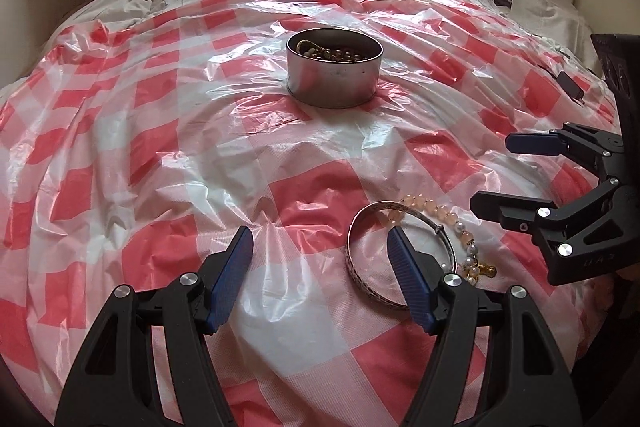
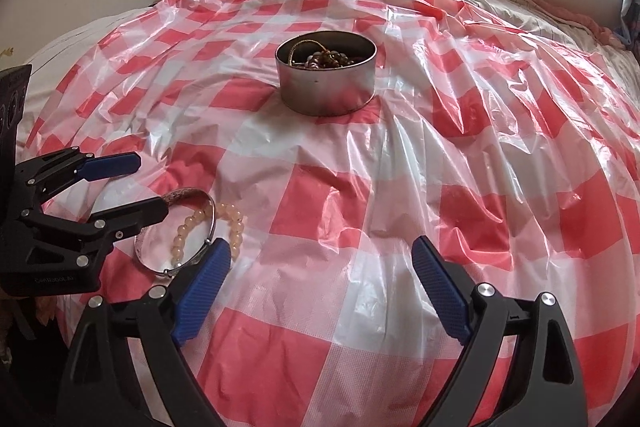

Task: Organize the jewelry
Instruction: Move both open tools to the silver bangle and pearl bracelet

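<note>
Our left gripper (image 1: 320, 251) and right gripper (image 2: 320, 263) gape empty; beside them, bangle (image 1: 362, 279) overlaps beads (image 1: 444, 211), risking a snagged, dragged strand.

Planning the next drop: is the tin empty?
No. The tin stands upright, lid off, with beads and a gold chain already inside.

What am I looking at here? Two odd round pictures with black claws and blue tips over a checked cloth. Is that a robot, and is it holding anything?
No robot: a person holds a two-finger clamp in each hand, each carrying a wide-angle camera that looks along its fingers. One picture comes from the left gripper, the other from the right gripper; each also sees the other at its edge. Both stand open and hold nothing. On the red-and-white checked plastic sheet sits a round metal tin with jewelry inside. Nearer lie a silver bangle and a peach bead bracelet, overlapping.
</note>
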{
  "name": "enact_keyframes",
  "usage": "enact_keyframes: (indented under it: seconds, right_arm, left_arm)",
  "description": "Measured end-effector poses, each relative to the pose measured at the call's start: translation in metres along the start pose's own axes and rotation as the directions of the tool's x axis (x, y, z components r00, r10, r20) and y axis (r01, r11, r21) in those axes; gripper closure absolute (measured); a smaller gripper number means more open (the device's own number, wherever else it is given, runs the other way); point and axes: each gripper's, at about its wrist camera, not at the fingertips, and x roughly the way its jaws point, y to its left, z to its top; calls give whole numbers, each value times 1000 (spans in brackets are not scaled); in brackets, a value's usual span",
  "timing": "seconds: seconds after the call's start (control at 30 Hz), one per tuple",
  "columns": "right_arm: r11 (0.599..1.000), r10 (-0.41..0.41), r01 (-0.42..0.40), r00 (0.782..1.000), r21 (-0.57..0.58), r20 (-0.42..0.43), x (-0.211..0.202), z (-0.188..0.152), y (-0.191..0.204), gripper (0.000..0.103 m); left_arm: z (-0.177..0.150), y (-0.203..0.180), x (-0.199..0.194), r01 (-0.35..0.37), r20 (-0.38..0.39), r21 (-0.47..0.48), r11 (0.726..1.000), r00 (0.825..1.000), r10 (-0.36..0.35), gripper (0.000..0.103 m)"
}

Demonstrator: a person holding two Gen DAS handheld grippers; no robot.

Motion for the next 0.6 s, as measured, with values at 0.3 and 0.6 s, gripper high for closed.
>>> enact_keyframes:
  seconds: [0.3,0.6]
  right_arm:
    - [1000,-2,2,1000,-12,-4,6,2,5,14]
    - [1000,-4,4,1000,-27,-8,11,3,12,13]
  left_arm:
    - [-1,-7,9,-41,-34,48,998,999,43,32]
    - [1,5,14,-88,-41,9,996,995,88,31]
